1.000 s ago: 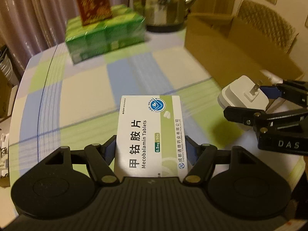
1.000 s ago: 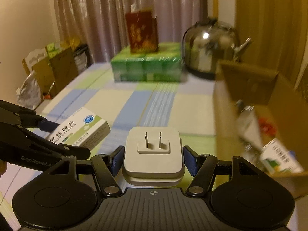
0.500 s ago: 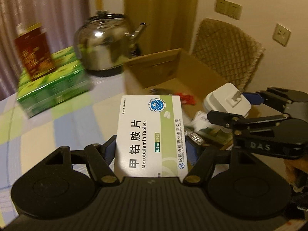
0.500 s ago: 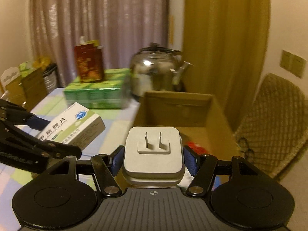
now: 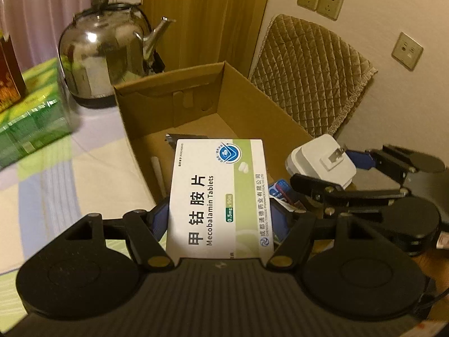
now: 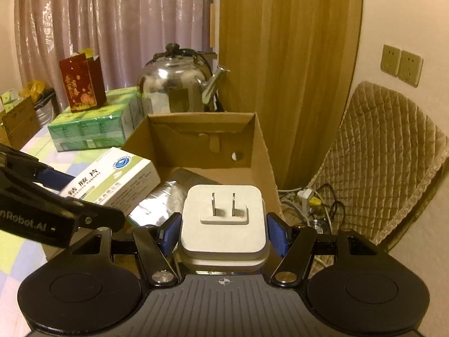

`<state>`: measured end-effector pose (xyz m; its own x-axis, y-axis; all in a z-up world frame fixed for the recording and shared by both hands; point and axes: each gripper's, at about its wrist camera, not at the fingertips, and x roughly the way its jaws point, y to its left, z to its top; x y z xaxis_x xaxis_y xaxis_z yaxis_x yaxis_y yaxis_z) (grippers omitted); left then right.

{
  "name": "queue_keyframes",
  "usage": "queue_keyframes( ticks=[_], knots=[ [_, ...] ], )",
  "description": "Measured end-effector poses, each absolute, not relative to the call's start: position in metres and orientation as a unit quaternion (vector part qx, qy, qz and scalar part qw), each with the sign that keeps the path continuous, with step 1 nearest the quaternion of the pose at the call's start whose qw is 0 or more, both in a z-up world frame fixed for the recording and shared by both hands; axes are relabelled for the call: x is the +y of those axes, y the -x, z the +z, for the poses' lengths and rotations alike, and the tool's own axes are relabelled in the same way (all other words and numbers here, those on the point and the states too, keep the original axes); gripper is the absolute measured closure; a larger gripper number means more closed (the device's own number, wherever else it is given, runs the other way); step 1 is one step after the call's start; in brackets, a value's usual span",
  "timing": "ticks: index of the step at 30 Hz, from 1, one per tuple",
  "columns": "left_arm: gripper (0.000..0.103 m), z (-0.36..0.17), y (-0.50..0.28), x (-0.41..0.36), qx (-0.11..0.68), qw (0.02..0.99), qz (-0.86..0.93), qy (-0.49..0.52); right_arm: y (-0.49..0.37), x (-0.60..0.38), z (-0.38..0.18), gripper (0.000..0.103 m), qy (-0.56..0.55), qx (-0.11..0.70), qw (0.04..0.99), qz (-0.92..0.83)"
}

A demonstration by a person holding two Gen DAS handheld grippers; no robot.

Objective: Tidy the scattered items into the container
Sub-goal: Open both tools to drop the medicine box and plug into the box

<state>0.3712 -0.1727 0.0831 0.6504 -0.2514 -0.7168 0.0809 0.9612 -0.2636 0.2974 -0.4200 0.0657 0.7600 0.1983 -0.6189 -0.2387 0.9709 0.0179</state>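
My left gripper (image 5: 220,219) is shut on a white and green tablet box (image 5: 220,196), held over the near part of an open cardboard box (image 5: 196,104). My right gripper (image 6: 223,231) is shut on a white plug adapter (image 6: 223,219) with its two prongs facing up, above the cardboard box (image 6: 207,140) near its right wall. In the left wrist view the right gripper (image 5: 336,168) and the plug adapter (image 5: 322,163) hang to the right of the tablet box. The right wrist view shows the tablet box (image 6: 112,177) at left. A silver foil pack (image 6: 168,196) lies inside.
A steel kettle (image 5: 103,50) stands behind the cardboard box. Green packs (image 6: 92,126) with a red carton (image 6: 82,82) on top sit at the left on the checked tablecloth (image 5: 70,174). A quilted chair (image 6: 378,154) and floor cables (image 6: 308,199) are at the right.
Both grippers have travelled right from above the tablecloth to above the cardboard box, still holding their items. The box interior and the chair have come into view.
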Motion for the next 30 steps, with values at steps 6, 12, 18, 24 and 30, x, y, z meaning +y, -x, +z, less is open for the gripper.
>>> queue_keyframes(
  ticks=[6, 12, 18, 24, 30],
  knots=[
    [0.030, 0.074, -0.380, -0.170, 0.409, 0.900, -0.084, 0.127, -0.306, -0.423, 0.055, 0.041, 0.028, 0.332, 0.936, 0.117],
    [0.030, 0.075, -0.374, -0.168, 0.402, 0.906, -0.086, 0.102, -0.308, -0.421, 0.052, 0.041, 0.026, 0.334, 0.935, 0.120],
    [0.027, 0.079, -0.365, -0.166, 0.399, 0.909, -0.083, 0.084, -0.309, -0.415, 0.057, 0.041, 0.024, 0.330, 0.935, 0.126],
    [0.024, 0.082, -0.360, -0.162, 0.396, 0.911, -0.077, 0.081, -0.314, -0.411, 0.063, 0.041, 0.016, 0.327, 0.936, 0.131],
    [0.017, 0.082, -0.352, -0.157, 0.394, 0.913, -0.071, 0.080, -0.316, -0.414, 0.067, 0.023, -0.013, 0.322, 0.937, 0.134]
  ],
)
